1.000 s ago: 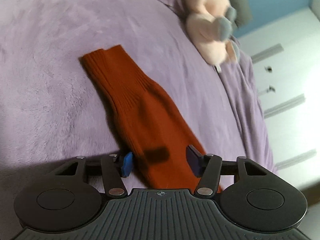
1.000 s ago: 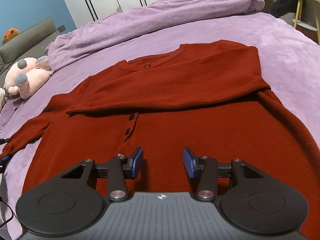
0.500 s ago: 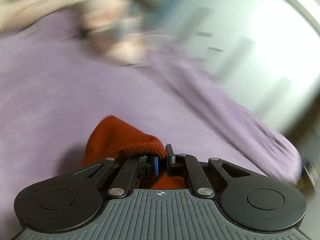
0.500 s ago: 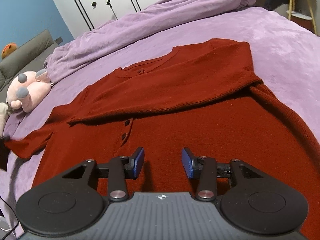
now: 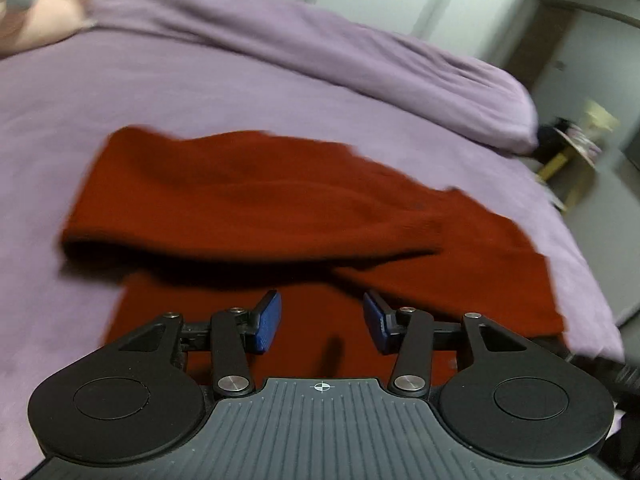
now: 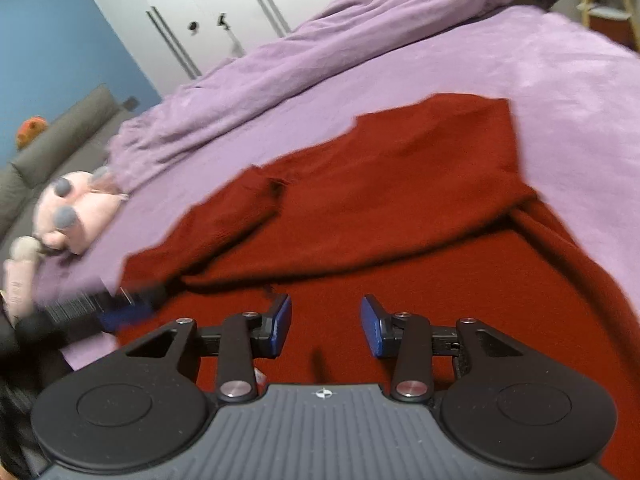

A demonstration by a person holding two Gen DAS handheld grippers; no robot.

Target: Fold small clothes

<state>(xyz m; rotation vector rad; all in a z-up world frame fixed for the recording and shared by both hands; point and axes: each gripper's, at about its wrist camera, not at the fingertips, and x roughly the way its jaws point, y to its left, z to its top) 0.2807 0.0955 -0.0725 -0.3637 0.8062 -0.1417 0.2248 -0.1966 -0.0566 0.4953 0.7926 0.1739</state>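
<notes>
A rust-red knitted sweater lies on the purple bed cover, with both sleeves folded across its body. In the left wrist view the left sleeve lies folded over the sweater body. My left gripper is open and empty, just above the lower body of the sweater; it also shows blurred at the left of the right wrist view. My right gripper is open and empty, low over the sweater's lower front.
A pink plush toy lies at the left on the bed. A bunched purple duvet runs along the far side. White wardrobe doors stand behind. A small yellow stool stands off the bed's far right.
My left gripper closed on the left sleeve, carried it over the sweater body, and opened again. The sleeve now lies folded across. My right gripper stayed open and shifted slightly.
</notes>
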